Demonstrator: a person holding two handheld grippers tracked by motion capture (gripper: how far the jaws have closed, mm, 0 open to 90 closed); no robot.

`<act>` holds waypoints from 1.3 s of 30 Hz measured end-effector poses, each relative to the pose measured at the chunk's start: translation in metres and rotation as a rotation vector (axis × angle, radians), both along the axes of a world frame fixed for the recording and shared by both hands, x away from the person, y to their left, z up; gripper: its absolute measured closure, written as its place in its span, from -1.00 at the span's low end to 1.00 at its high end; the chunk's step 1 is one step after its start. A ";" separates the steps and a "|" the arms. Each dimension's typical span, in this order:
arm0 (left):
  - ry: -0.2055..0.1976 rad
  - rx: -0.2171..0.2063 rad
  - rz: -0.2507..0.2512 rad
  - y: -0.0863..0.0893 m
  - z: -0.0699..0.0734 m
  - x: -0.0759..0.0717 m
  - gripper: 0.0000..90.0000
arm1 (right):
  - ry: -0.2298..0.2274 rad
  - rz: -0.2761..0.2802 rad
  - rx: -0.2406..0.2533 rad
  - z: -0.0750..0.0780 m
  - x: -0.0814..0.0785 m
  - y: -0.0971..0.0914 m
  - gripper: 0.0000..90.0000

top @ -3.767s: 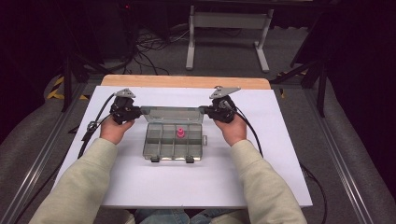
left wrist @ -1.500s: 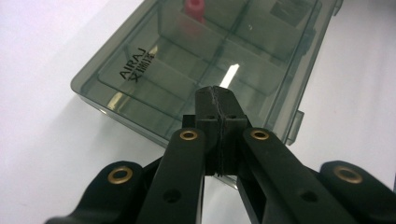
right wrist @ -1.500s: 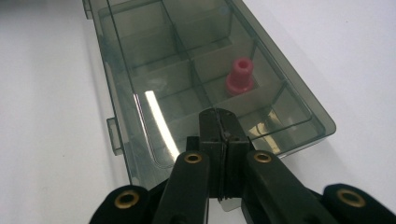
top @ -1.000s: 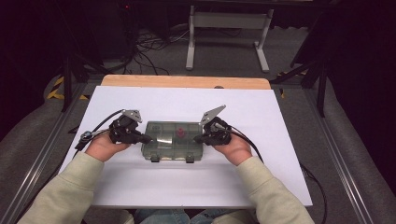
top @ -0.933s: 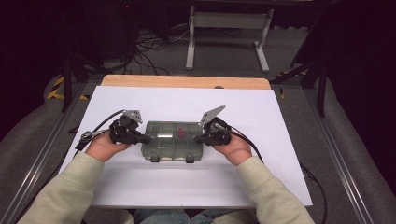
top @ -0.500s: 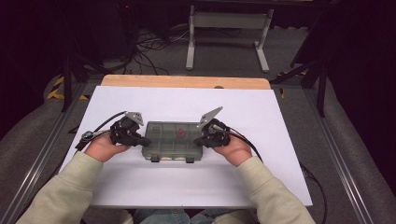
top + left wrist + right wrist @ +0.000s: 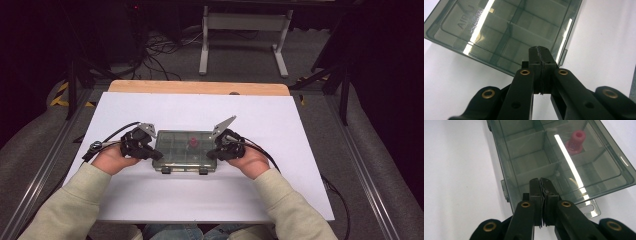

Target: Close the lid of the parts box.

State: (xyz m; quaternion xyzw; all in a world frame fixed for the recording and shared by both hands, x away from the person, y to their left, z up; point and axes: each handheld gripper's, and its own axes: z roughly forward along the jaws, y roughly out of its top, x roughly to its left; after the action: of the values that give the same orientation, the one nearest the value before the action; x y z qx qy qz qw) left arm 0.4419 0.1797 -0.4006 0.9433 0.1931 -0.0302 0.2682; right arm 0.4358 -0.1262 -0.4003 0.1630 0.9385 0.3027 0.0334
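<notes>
The left claw (image 7: pixel 541 53) and the right claw (image 7: pixel 541 185) were each fully closed, gripping nothing. Their tips pressed on the lid of the clear compartment box (image 7: pixel 176 150), one at either end, so the box lay between them on the white table (image 7: pixel 300 145). Beyond the right claw, one compartment held a pink plug (image 7: pixel 575 142).

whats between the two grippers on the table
The smoky compartment box, lid shut, with a pink piece inside, lies between left gripper and right gripper, in the high view.
</notes>
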 end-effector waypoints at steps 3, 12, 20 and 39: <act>0.002 -0.009 0.000 0.001 -0.001 0.000 1.00 | -0.005 0.002 -0.002 0.000 -0.001 0.000 0.96; -0.005 -0.013 -0.001 0.001 -0.001 -0.001 1.00 | -0.013 0.003 -0.006 0.000 -0.002 0.001 0.94; -0.004 -0.021 -0.004 0.002 -0.001 -0.001 1.00 | -0.020 -0.003 -0.010 0.001 -0.003 0.002 0.83; -0.109 -0.206 0.044 0.007 0.023 -0.017 -0.41 | -0.107 -0.124 0.134 0.027 -0.012 -0.013 -0.28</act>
State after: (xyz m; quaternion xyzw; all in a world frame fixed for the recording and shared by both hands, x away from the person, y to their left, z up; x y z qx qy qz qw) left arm 0.4250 0.1865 -0.3778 0.9065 0.1949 0.0075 0.3745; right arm 0.4241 -0.1396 -0.3729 0.2064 0.9011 0.3702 0.0911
